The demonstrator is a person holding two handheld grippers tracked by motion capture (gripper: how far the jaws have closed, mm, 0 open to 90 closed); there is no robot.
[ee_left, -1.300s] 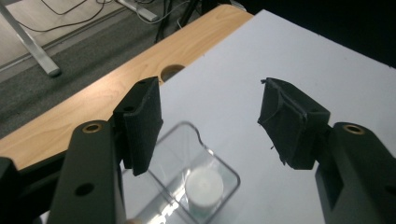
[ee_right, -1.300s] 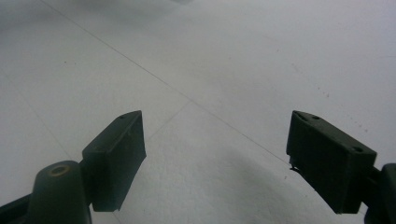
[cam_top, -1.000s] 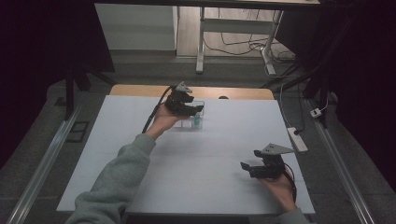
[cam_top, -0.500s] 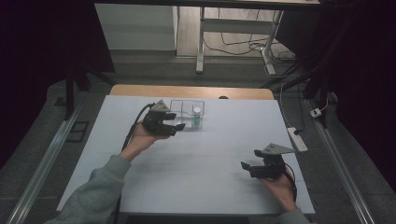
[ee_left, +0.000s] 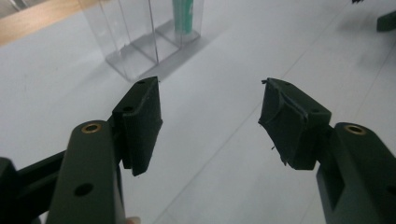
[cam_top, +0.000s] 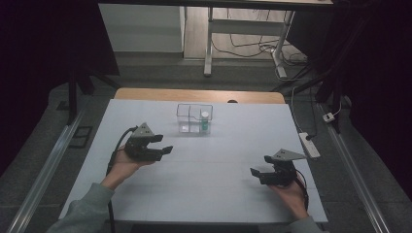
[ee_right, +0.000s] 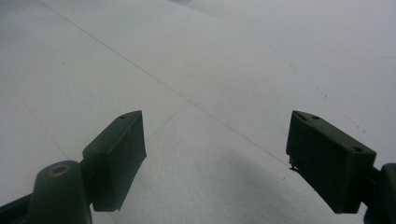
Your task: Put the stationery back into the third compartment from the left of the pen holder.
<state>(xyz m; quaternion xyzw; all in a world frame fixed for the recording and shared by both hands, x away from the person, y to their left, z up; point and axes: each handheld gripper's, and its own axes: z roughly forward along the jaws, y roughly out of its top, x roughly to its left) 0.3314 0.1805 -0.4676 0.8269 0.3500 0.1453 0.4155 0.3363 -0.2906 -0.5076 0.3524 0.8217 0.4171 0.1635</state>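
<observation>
A clear plastic box (cam_top: 194,118) with compartments stands at the far middle of the white table (cam_top: 228,145). A green tube with a white cap (cam_top: 205,120) stands upright in its right compartment. My left gripper (cam_top: 165,144) hovers to the left of and nearer than the box, open, with nothing between its jaws. In the left gripper view the gripper (ee_left: 210,93) points toward the box (ee_left: 140,37) and the green tube (ee_left: 183,14), well short of both. My right gripper (cam_top: 259,166) rests low at the near right, open and empty, over bare table in the right gripper view (ee_right: 215,126).
A white power strip (cam_top: 309,144) lies at the table's right edge. A wooden strip (cam_top: 145,94) runs along the far edge. Metal rails flank the table on both sides, and a desk frame with cables stands on the floor beyond.
My left gripper has drawn back from the clear box, moving left and toward the near side, with nothing in it. The right gripper has stayed put.
</observation>
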